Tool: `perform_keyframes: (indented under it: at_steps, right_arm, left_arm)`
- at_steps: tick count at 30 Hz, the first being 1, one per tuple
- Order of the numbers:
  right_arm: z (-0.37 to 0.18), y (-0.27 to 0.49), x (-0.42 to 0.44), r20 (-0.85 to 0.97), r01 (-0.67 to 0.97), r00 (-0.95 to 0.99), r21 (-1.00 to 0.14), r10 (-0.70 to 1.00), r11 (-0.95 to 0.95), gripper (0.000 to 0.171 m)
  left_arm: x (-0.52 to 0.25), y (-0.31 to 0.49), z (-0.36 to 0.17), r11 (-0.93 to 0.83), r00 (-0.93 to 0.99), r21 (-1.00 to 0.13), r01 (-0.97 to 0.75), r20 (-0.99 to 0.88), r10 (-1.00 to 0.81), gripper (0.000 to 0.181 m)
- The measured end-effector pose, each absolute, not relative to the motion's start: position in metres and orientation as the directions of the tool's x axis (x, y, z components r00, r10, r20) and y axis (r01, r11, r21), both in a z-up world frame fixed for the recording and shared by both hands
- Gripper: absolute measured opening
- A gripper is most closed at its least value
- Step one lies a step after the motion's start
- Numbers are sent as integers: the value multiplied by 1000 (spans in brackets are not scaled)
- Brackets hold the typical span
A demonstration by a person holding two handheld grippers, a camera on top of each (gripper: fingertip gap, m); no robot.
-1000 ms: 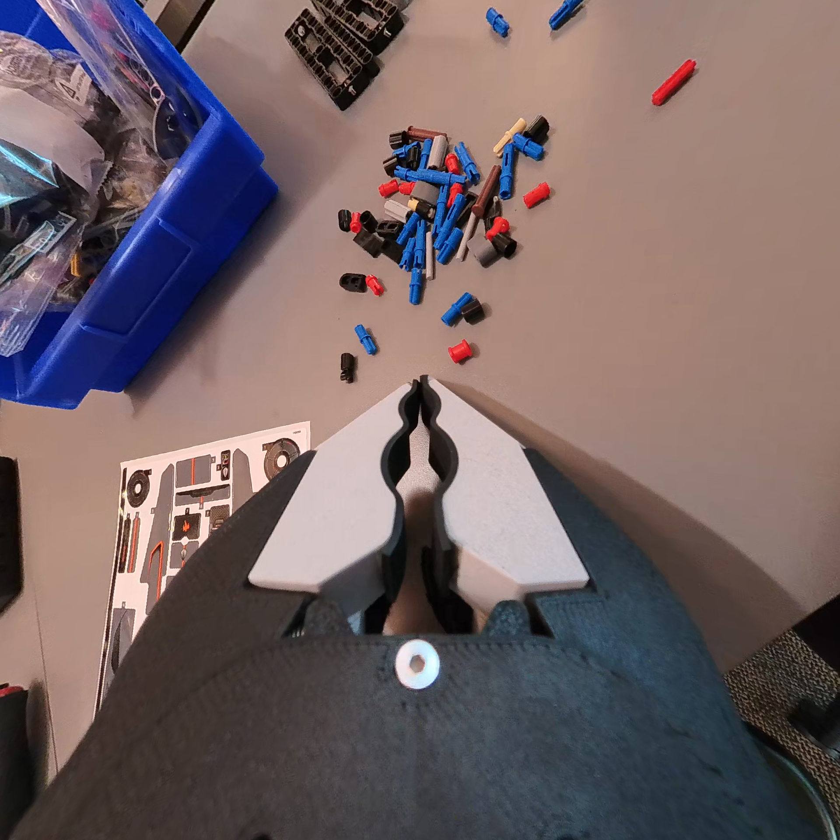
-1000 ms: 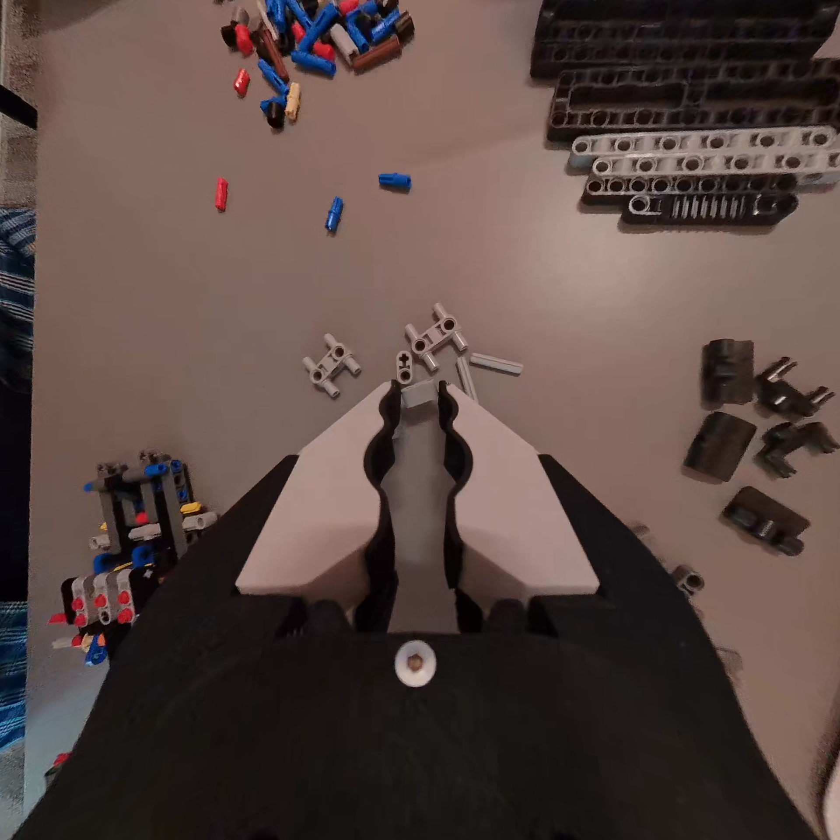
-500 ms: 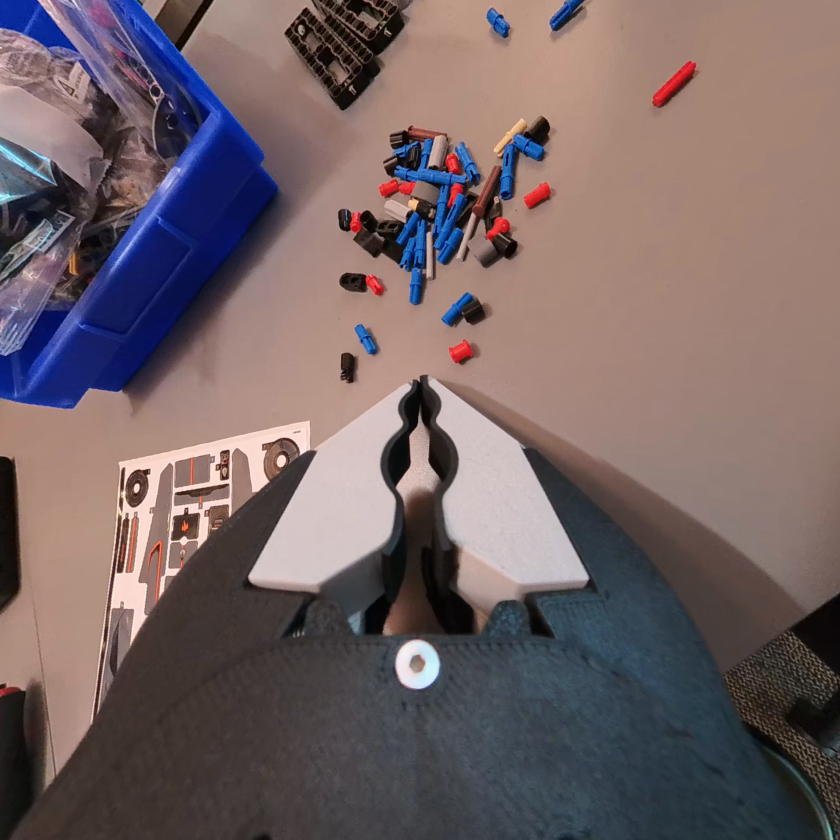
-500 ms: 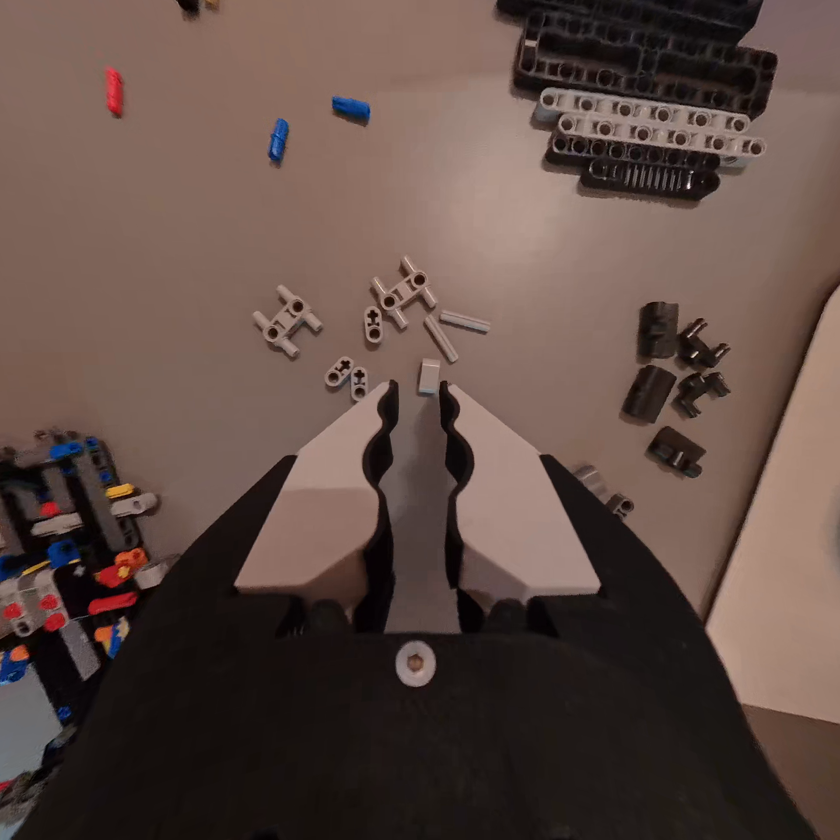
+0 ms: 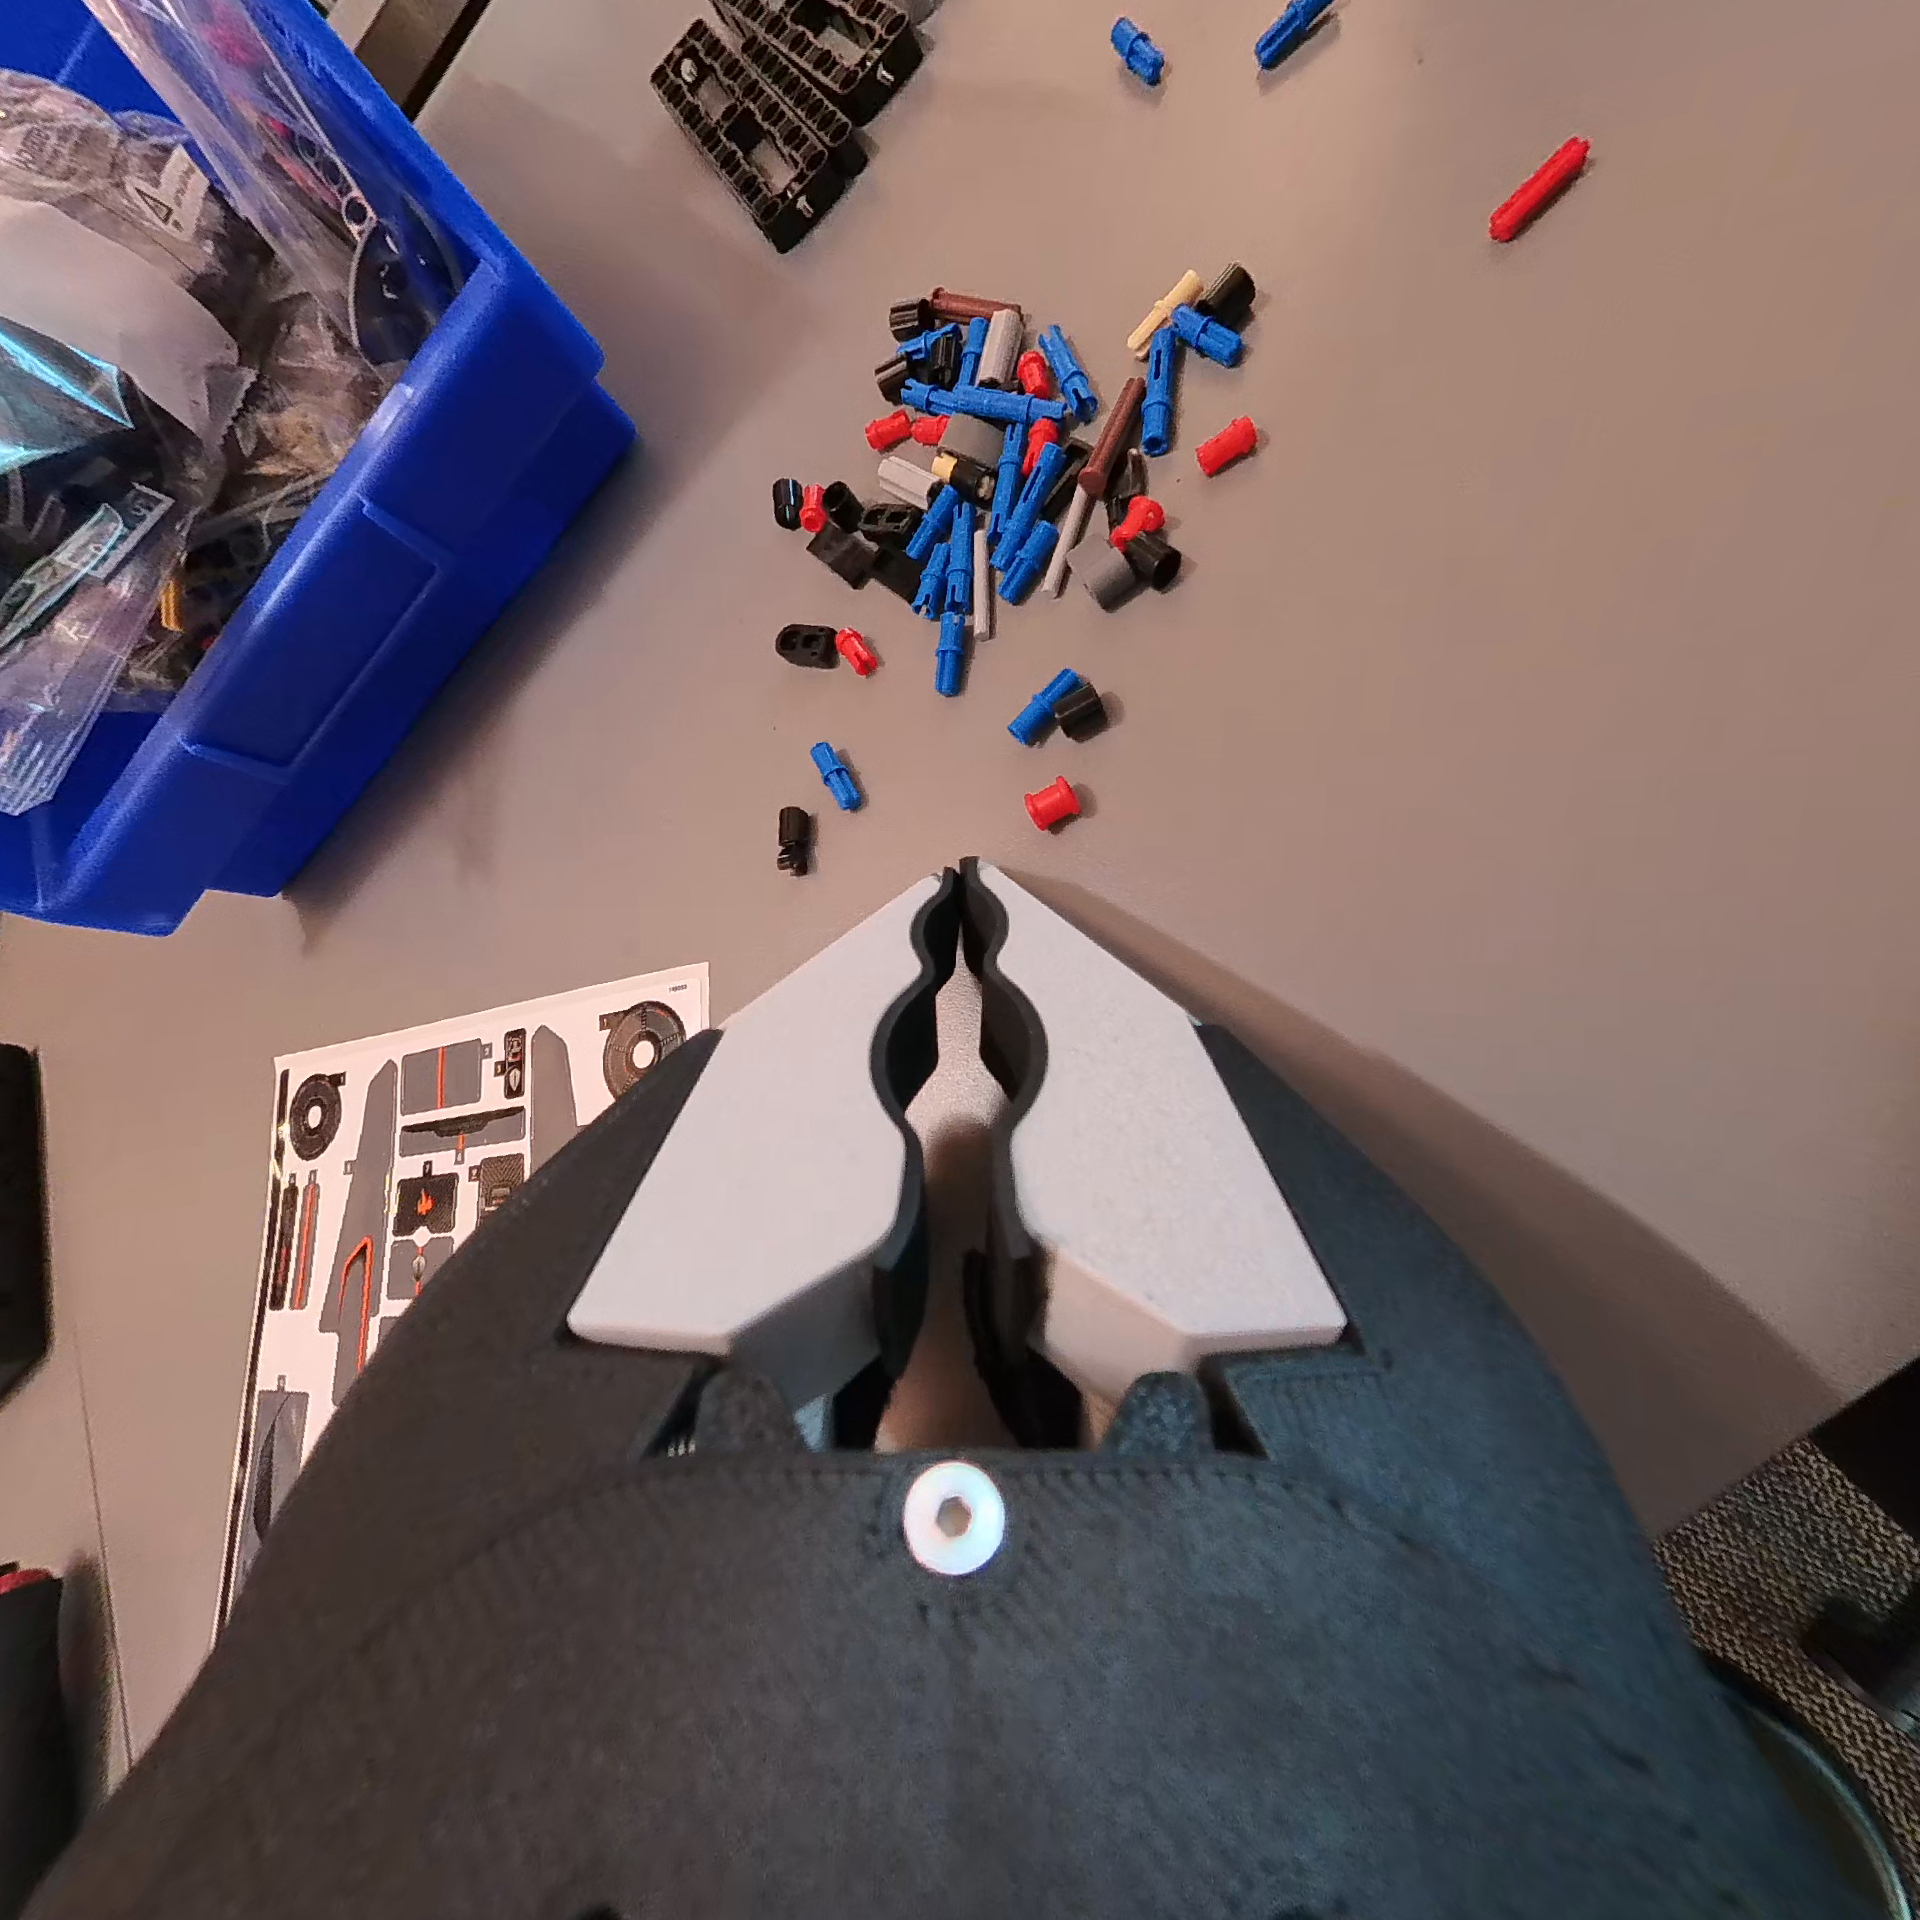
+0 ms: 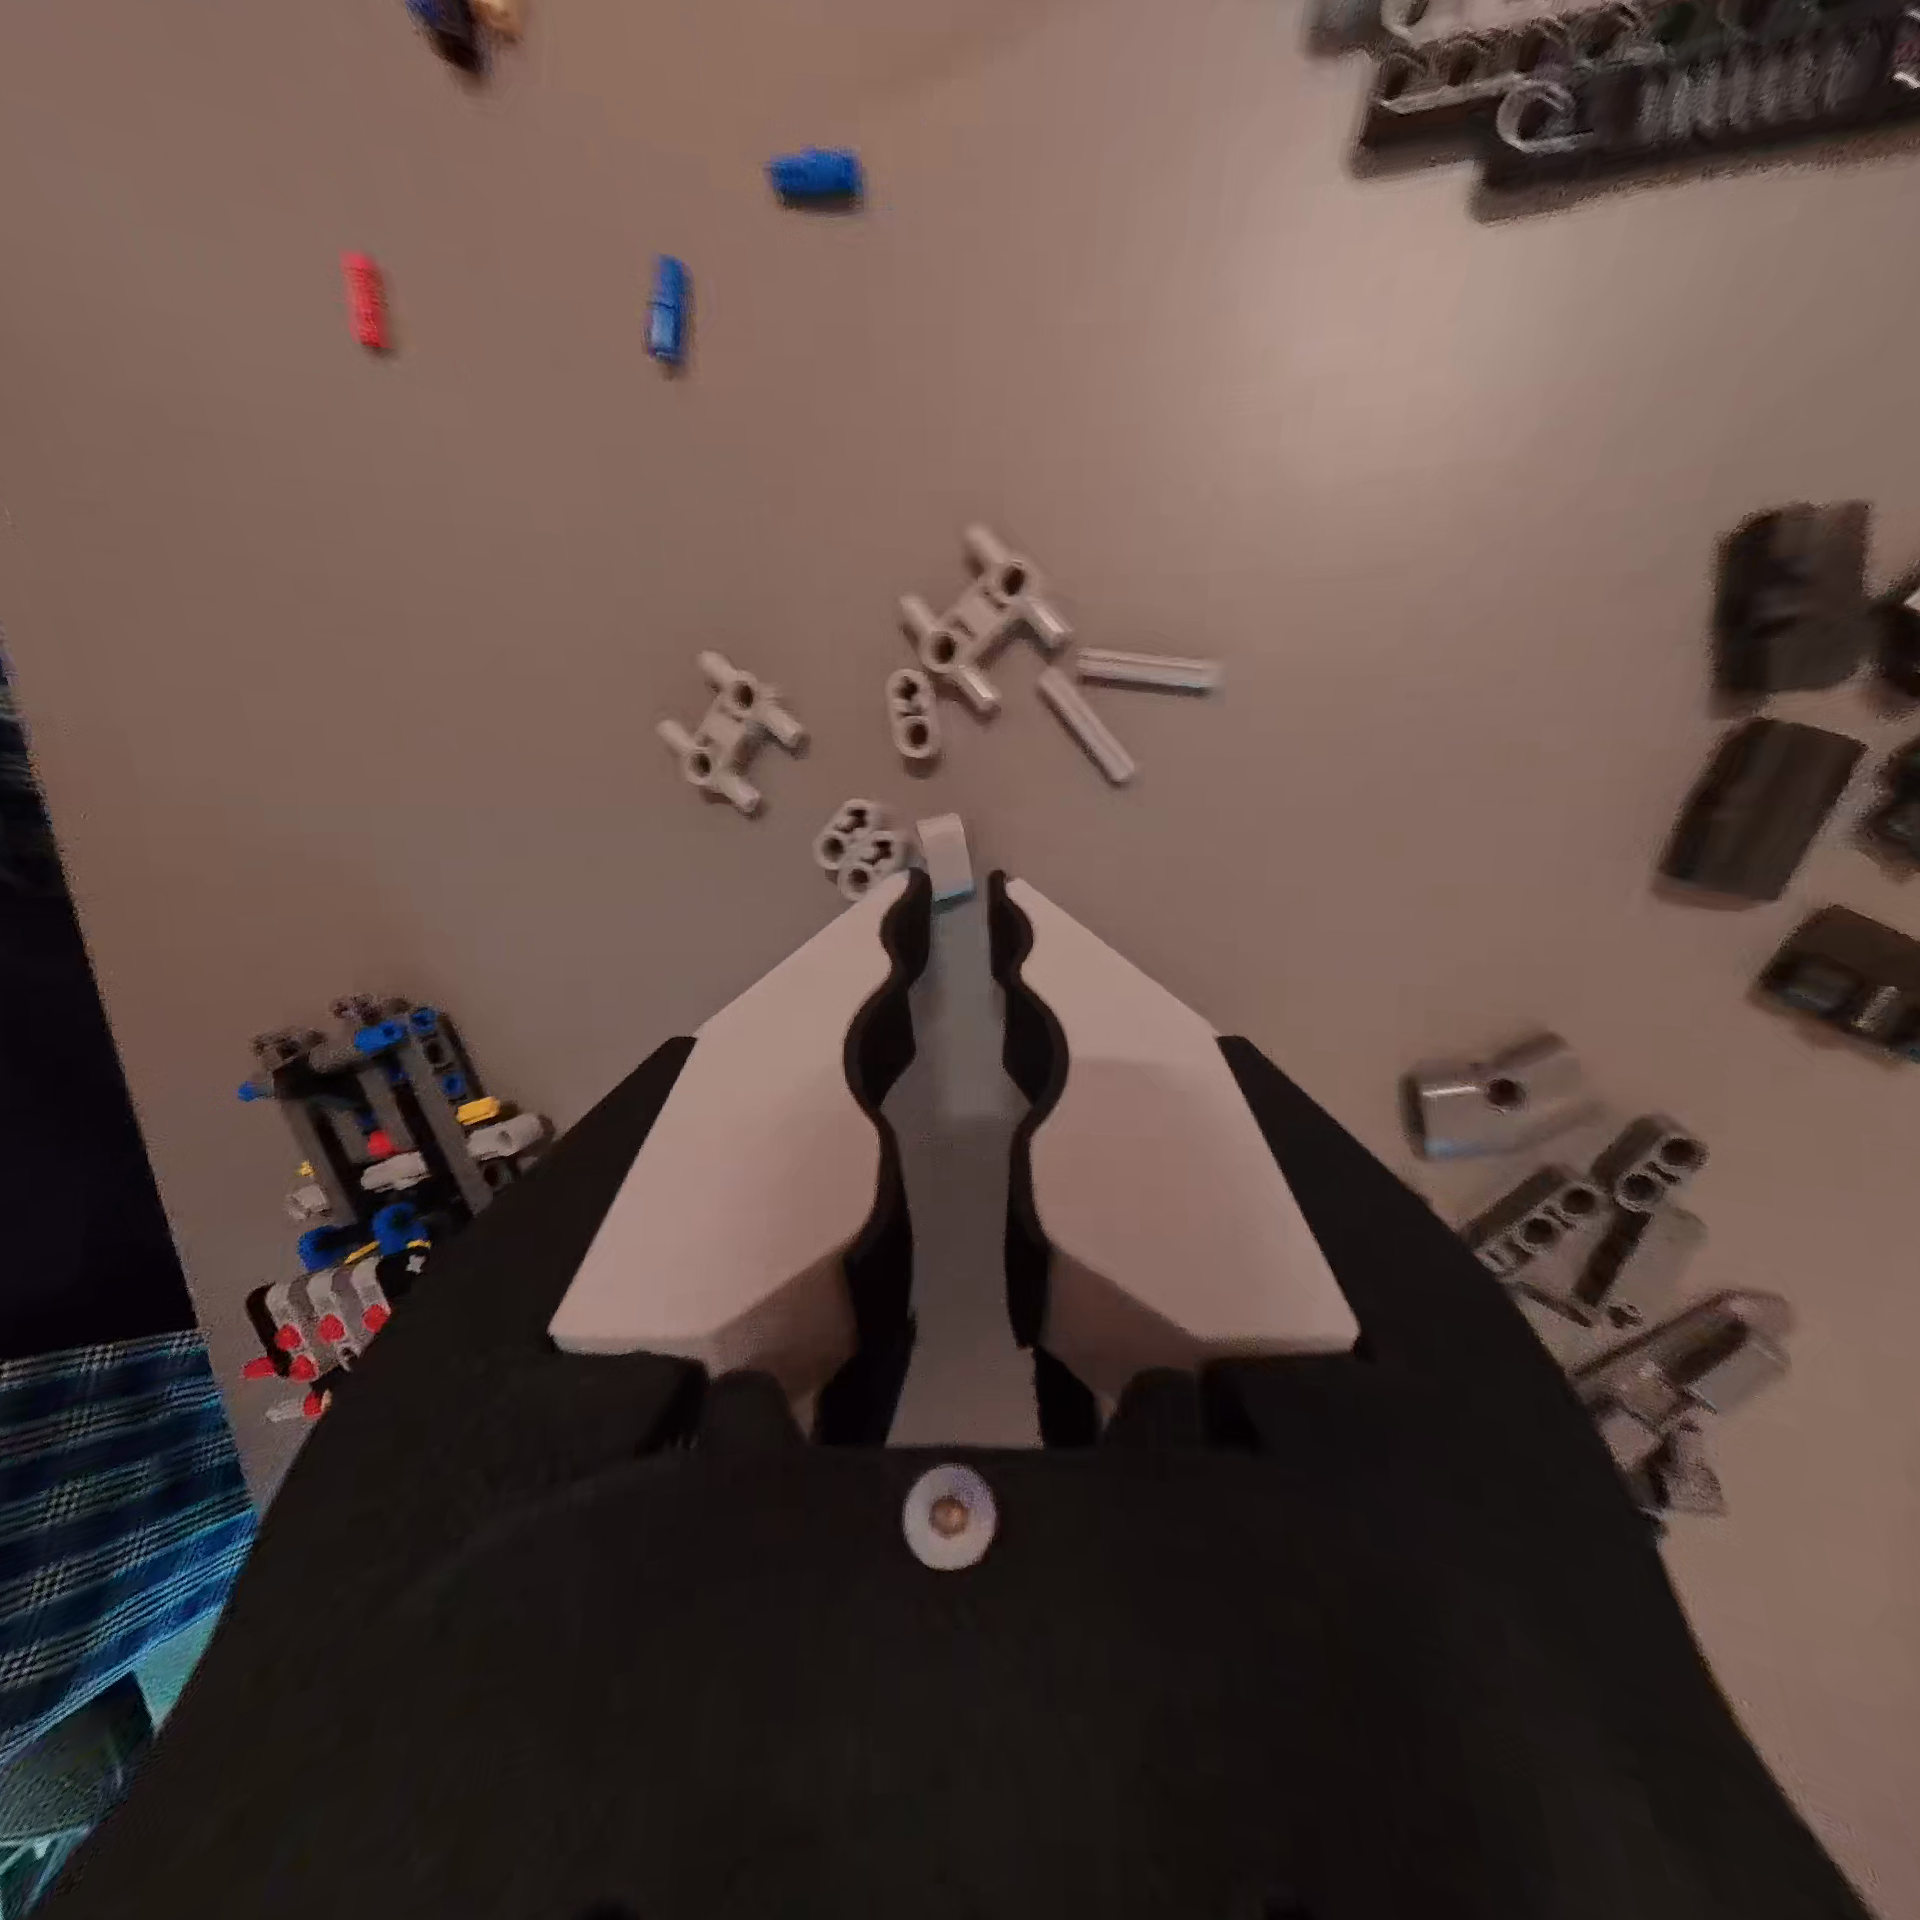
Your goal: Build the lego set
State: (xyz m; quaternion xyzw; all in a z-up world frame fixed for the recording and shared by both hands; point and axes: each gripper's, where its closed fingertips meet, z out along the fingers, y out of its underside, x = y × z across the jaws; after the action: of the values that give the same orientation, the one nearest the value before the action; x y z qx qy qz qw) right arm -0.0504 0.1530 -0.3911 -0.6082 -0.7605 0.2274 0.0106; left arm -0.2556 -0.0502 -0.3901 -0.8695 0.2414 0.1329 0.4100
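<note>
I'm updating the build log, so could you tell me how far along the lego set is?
Early stage. Done: one small multicoloured assembly. In hand: nothing; right gripper, jaws open, approaches a small grey piece; left gripper is shut, empty. Left: pile of pins, black frames, bagged parts in the blue bin.

No legible text anywhere

Warm, dim indoor light. The left wrist view is sharp; the bin (image 5: 343, 582) and left gripper (image 5: 961, 883) cast soft shadows on the worktop (image 5: 1455, 727). The right wrist view is motion-blurred, most toward its edges, where beams (image 6: 1662, 94) smear. Both views bulge, wide-angle.
</note>
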Motion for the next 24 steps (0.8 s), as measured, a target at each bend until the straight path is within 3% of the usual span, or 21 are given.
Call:
perform_keyframes:
  at_steps: [6, 12, 16, 24]
  right_arm:
    - [-386, 172, -63, -193, 922, -199, -369, 961, 117, 20]
    - [-375, 165, -63, 38, 810, -420, -435, 907, 393, 8]
    - [-384, 177, -62, 273, 722, -553, -316, 787, 616, 6]
    - [-386, 167, -68, 329, 594, -672, -295, 664, 748, 7]
  left_arm:
    - [-255, -51, -391, -547, 849, -650, -528, -429, -310, 0]
    - [-255, -50, -391, -546, 850, -652, -526, -426, -310, 0]
    - [-256, -51, -389, -544, 848, -651, -529, -430, -310, 0]
    - [-257, -48, -391, -542, 847, -651, -531, -432, -310, 0]
